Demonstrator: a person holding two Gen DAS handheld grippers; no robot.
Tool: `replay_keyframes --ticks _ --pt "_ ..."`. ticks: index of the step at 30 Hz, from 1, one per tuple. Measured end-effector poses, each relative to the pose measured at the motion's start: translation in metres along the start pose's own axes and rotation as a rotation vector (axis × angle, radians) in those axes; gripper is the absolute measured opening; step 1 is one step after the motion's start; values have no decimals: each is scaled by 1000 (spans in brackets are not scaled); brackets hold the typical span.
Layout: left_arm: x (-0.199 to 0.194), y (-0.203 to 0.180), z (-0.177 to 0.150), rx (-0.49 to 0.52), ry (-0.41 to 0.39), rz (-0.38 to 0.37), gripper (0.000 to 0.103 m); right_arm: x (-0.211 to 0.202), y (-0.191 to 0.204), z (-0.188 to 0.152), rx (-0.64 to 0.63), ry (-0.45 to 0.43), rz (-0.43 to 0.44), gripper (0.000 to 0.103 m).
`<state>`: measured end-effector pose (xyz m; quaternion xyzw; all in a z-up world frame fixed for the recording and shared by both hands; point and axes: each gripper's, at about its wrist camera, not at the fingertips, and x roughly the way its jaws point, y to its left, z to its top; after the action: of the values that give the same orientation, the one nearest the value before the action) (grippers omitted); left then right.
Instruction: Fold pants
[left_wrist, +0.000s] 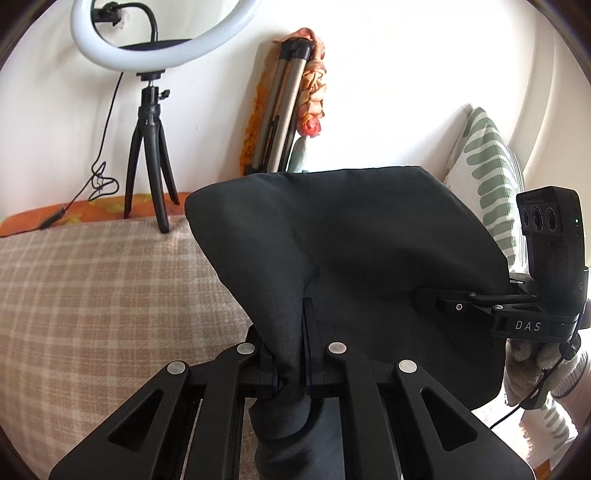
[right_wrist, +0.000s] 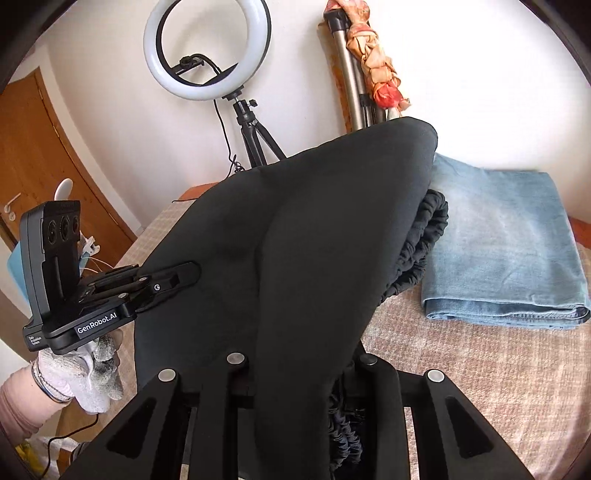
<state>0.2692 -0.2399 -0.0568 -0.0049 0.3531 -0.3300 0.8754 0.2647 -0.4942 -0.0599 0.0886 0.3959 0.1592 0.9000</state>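
Observation:
The black pants (left_wrist: 369, 240) hang lifted above the checked bedspread (left_wrist: 92, 295), held up between both grippers. My left gripper (left_wrist: 291, 350) is shut on a pinched fold of the fabric, which bunches below its fingers. In the left wrist view the right gripper (left_wrist: 424, 295) clamps the cloth's right side. In the right wrist view the pants (right_wrist: 314, 221) drape over my right gripper (right_wrist: 295, 387) and hide its fingertips. The gathered elastic waistband (right_wrist: 424, 240) hangs on the right. The left gripper (right_wrist: 192, 273), in a gloved hand (right_wrist: 92, 369), grips the left edge.
Folded blue jeans (right_wrist: 506, 251) lie on the bed at the right. A ring light (right_wrist: 207, 51) on a small tripod (left_wrist: 147, 158) stands at the bed's far edge, by a folded tripod wrapped in cloth (left_wrist: 288, 103). A green-patterned pillow (left_wrist: 484, 173) leans at right. A wooden door (right_wrist: 44, 155) is at left.

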Motion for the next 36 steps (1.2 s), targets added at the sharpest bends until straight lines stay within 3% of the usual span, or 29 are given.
replay_keyframes --ticks 7,15,36 --pt "-7 -28 26 69 -76 -14 7 -38 1 13 -33 -58 -53 25" --pt "-1 -53 51 125 -111 -48 7 -63 -16 31 -23 -98 -100 25" --pt "89 -112 131 167 -139 -112 7 -77 -131 94 9 -134 -184 25"
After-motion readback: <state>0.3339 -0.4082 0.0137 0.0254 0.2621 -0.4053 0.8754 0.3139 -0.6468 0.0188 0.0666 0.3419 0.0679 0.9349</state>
